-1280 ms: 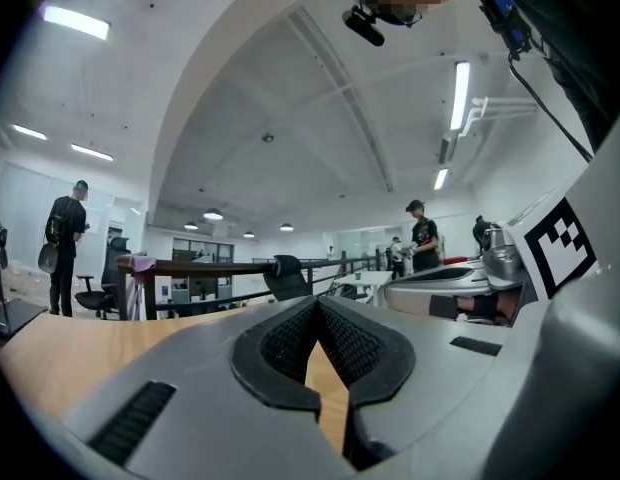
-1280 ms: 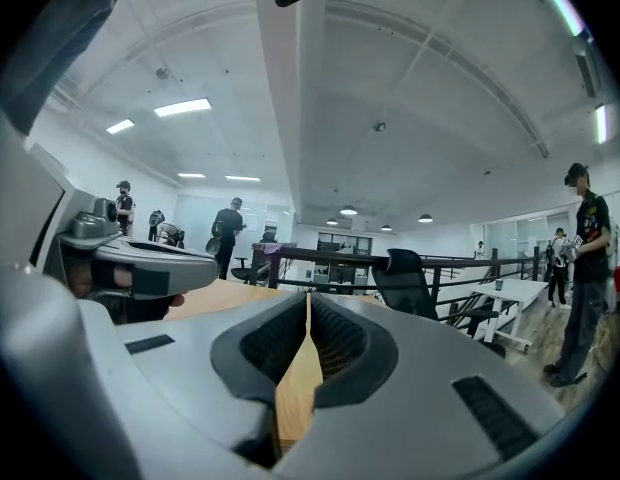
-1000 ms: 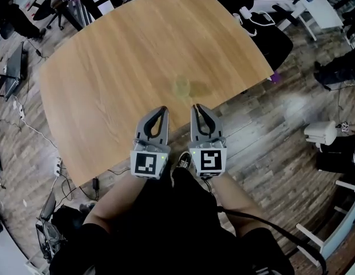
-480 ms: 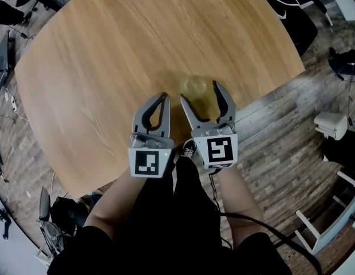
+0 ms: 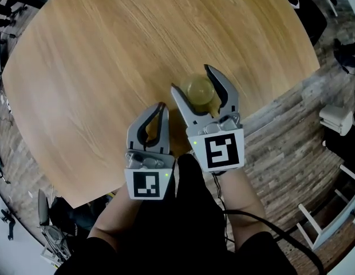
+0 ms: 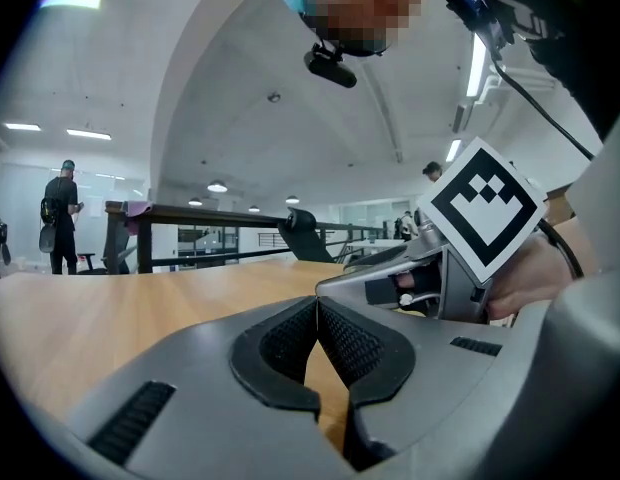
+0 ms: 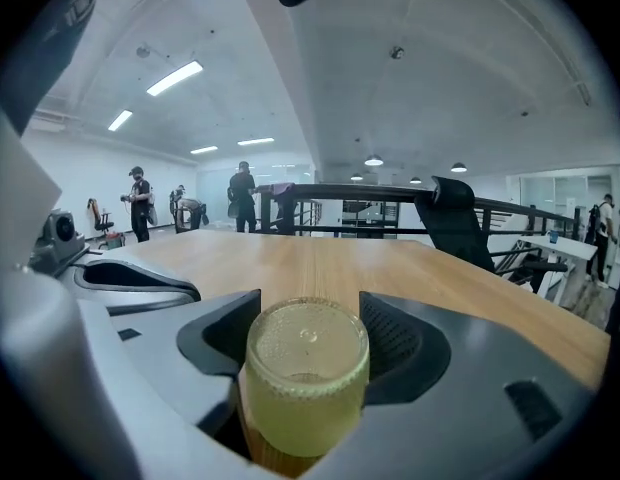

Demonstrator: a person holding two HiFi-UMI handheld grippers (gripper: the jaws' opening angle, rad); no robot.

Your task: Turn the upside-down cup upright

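Lining up the grab: right tool (image 5: 192,79) opening wide around the cup (image 7: 307,393), left tool (image 5: 161,109) closed, empty. Next: squeeze, then flip.

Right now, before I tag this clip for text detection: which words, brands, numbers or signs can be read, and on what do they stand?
None: no readable word, brand or number.
The marker cube on the left gripper and the one on the right gripper, whose jaws are opening with the cup between them, show only black-and-white square patterns.
The yellowish glass cup bears no label.
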